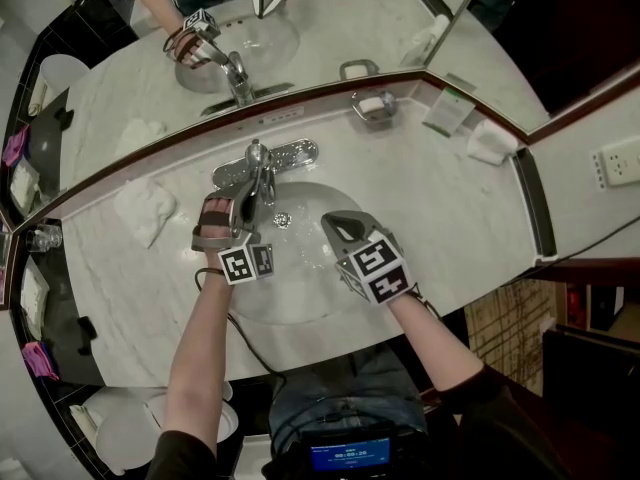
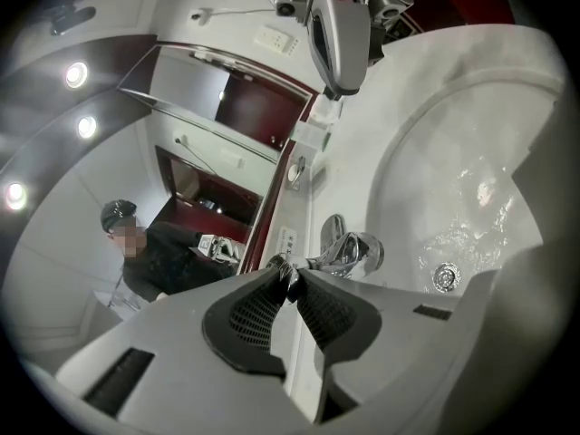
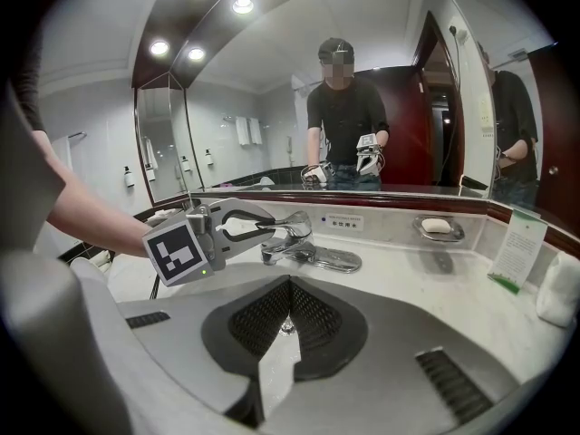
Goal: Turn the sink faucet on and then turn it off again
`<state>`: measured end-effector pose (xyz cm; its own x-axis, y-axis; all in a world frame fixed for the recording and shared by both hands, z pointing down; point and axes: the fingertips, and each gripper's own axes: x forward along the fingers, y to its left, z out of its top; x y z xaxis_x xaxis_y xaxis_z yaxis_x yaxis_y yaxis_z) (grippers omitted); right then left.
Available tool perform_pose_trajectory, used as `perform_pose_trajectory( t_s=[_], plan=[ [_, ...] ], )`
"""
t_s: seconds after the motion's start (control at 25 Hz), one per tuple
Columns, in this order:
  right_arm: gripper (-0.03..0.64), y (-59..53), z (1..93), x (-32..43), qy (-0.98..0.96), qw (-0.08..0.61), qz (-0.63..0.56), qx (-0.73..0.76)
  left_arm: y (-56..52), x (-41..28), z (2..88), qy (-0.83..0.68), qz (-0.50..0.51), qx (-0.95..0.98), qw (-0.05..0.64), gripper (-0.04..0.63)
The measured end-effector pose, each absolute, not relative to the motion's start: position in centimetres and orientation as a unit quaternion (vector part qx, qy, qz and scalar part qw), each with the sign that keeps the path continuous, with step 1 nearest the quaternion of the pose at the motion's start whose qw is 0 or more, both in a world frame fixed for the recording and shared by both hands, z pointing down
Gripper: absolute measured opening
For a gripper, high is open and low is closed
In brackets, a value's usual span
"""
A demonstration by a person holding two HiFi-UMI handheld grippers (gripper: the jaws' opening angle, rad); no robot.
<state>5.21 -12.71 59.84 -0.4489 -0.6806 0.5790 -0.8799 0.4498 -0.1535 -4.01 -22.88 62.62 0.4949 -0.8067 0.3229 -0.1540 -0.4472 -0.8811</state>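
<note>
The faucet [image 3: 304,247] is a chrome one with a single lever [image 3: 288,224]. It stands on a long shiny base plate at the back edge of the round white basin [image 1: 300,298], which is set in a pale marble counter [image 1: 450,218] just under the mirror [image 1: 330,28]. The body is short and rounded, and the lever is flat and reaches forward over the basin.

The left gripper [image 3: 263,232] has its jaws narrow, with their tips pressed on the front end of the lever. The right gripper [image 3: 288,284] has its jaws fully together with nothing between them. It hangs over the basin, to the right of the faucet and apart from it.

In the left gripper view the floor of the basin around the drain [image 2: 444,277] glitters and looks wet, but I cannot make out a stream of water in any view. The mouth of the spout is not visible: in the head view the left gripper covers the front of the faucet, and in the right gripper view the spout points down behind the jaw housing. In the left gripper view the jaws hide the lower half of the faucet, and the frame cuts off the right gripper at the top edge. The drain shows only through the thin slit below the right jaws. A soap dish [image 3: 438,229] with a white bar stands on the counter, well to the right of the faucet.
</note>
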Motion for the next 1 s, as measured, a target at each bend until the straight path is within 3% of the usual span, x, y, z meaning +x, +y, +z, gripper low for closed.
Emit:
perform_pose_trajectory(
  t_s=[0.36,0.48,0.68,0.88,1.0],
  plan=[
    [0.021,-12.0,59.6,5.1,-0.822,0.225,0.218,0.475,-22.9,-3.9,62.6,0.314,-0.395,-0.762,0.406,0.058],
    [0.021,-11.8,59.6,5.4,-0.822,0.226,0.212,0.478,-22.3,-3.9,62.5,0.296,-0.406,-0.766,0.401,0.137],
    [0.021,-11.2,57.8,4.8,-0.826,0.223,0.207,0.474,-20.4,-5.0,59.6,0.29,-0.413,-0.766,0.398,0.179],
    [0.021,-10.2,54.8,3.8,-0.835,0.212,0.197,0.468,-16.7,-6.7,54.8,0.295,-0.418,-0.764,0.393,0.178],
    [0.021,-9.6,53.1,3.6,-0.841,0.208,0.184,0.465,-13.9,-7.5,51.3,0.308,-0.405,-0.778,0.368,0.112]
  ],
)
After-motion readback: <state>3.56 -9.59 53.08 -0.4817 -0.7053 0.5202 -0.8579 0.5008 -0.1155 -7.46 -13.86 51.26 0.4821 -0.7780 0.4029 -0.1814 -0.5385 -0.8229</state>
